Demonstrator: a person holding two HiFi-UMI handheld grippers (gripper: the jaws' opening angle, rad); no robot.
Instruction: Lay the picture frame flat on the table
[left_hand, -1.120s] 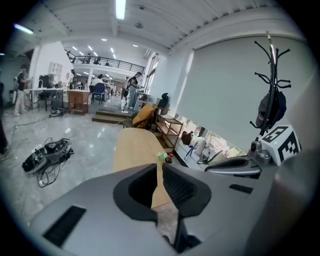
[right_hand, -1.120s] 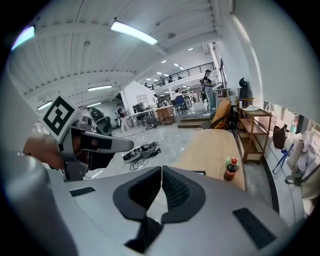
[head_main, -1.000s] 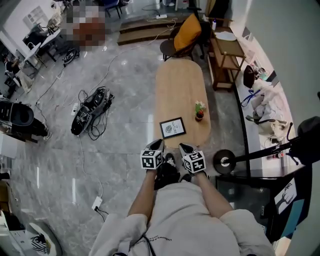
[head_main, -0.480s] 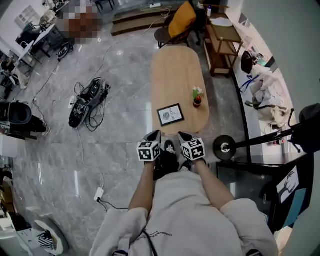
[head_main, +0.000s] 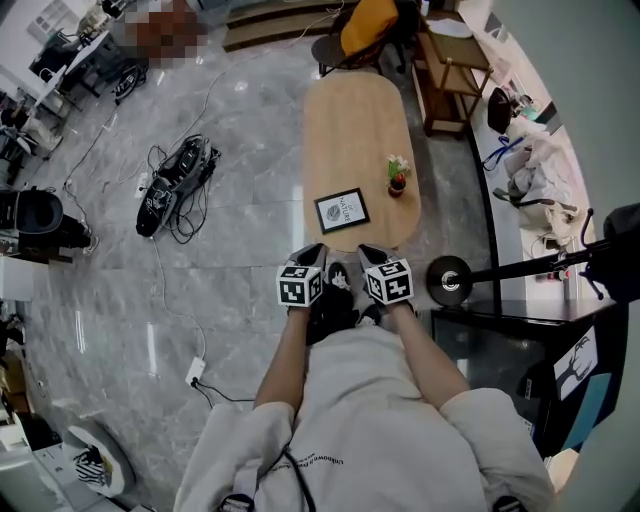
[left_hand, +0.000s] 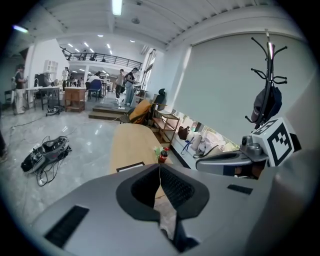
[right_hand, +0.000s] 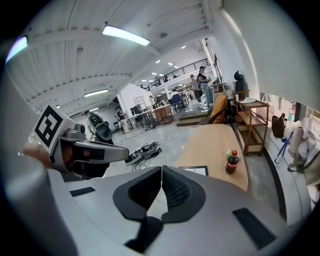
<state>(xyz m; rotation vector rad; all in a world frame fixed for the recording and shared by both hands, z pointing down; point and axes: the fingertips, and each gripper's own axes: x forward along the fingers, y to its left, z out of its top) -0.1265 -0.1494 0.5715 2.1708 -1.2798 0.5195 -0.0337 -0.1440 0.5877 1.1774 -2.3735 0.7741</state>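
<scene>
- The person is standing at the near end of the table and holding the left gripper (left_hand: 160, 170) and the right gripper (right_hand: 161, 172) side by side, close to the body
- Both sets of jaws are pressing together and are not holding anything
- The picture frame (head_main: 342, 211) is sitting on the near end of the tabletop (head_main: 350, 120), well apart from both grippers
- From the gripper views the frame is looking very low, so it may be lying flat or leaning far back; I cannot tell which
- I am guessing the reaching step is not yet done: the next move is calling for getting closer, opening the jaws, and checking that the frame is lying flat
- A small bottle (right_hand: 231, 162) is standing near the frame, a bit farther and to the right
- The tabletop is long, rounded, made of light wood and mostly bare
- All around, a shiny grey floor (head_main: 240, 260) is spreading out, with a heap of black cables (head_main: 175, 195) lying on the left
- Far off, a chair with a yellow back (head_main: 368, 22) is waiting past the table, and people are standing in the big bright room
</scene>
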